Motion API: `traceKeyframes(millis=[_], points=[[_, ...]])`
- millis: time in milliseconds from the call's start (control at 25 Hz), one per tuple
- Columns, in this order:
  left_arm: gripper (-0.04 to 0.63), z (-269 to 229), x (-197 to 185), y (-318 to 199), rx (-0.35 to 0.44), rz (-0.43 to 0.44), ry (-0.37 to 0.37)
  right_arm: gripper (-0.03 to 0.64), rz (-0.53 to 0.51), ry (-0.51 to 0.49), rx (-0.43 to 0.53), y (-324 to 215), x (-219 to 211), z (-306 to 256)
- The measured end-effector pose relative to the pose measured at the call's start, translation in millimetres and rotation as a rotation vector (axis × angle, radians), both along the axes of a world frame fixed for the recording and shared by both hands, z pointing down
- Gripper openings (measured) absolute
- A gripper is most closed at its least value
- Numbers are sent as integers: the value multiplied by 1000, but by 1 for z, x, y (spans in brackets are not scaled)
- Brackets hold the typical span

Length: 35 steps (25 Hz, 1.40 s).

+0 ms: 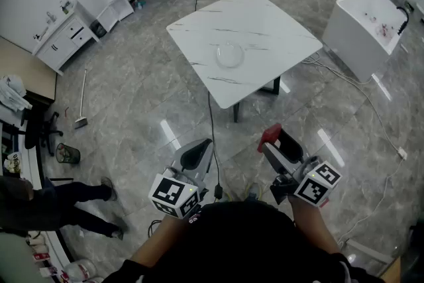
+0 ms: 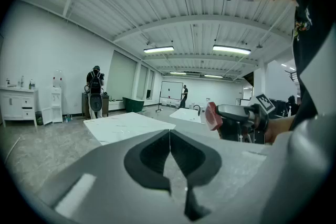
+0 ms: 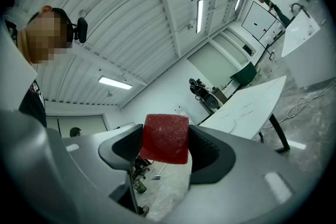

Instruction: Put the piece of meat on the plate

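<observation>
A red block of meat point(image 3: 165, 138) sits clamped between the jaws of my right gripper point(image 3: 164, 145); the same meat point(image 1: 269, 136) shows at the tip of the right gripper point(image 1: 275, 144) in the head view. My left gripper point(image 1: 197, 154) is shut and holds nothing; its jaws meet in the left gripper view point(image 2: 169, 150). Both grippers hover over the floor, short of the white marble table point(image 1: 265, 30). A clear glass plate point(image 1: 230, 54) lies near the table's middle. From the left gripper view the meat point(image 2: 211, 115) and right gripper appear at right.
A white sink cabinet point(image 1: 368, 26) stands right of the table with cables point(image 1: 371, 113) running across the floor. A broom point(image 1: 81, 103), bin point(image 1: 67, 154) and office chair point(image 1: 40, 126) are at left, where a person's legs point(image 1: 79, 202) also show. White cupboards point(image 1: 66, 33) line the far wall.
</observation>
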<state>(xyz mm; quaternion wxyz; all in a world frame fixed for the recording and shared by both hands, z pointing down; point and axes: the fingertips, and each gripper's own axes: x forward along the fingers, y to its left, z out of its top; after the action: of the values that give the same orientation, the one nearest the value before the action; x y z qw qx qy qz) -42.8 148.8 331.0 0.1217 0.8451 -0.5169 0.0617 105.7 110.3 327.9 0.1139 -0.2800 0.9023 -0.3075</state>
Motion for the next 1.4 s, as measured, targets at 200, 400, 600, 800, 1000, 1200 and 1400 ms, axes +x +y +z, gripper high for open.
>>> traceKeyframes(millis=[200,400,600,800,1000,1200,1400], points=[[0,9,-5,-3,-12,19,9,295,9,12,19,2,-6,-3],[0,10,-6,1,-15,38,15,296,25,13,7,10,-6,-1],[0,15,-7,7,-24,41,16,298,30,3,3,14,-7,-1],[0,21,-2,9,-43,40,12,298,15,17,7,14,-5,2],[0,28,15,7,-58,37,7,298,1,38,-8,11,6,14],[0,36,36,3,-74,11,-4,298,-35,37,-18,1,25,22],[0,44,62,-7,-83,-23,-2,297,-82,51,7,-17,46,25]])
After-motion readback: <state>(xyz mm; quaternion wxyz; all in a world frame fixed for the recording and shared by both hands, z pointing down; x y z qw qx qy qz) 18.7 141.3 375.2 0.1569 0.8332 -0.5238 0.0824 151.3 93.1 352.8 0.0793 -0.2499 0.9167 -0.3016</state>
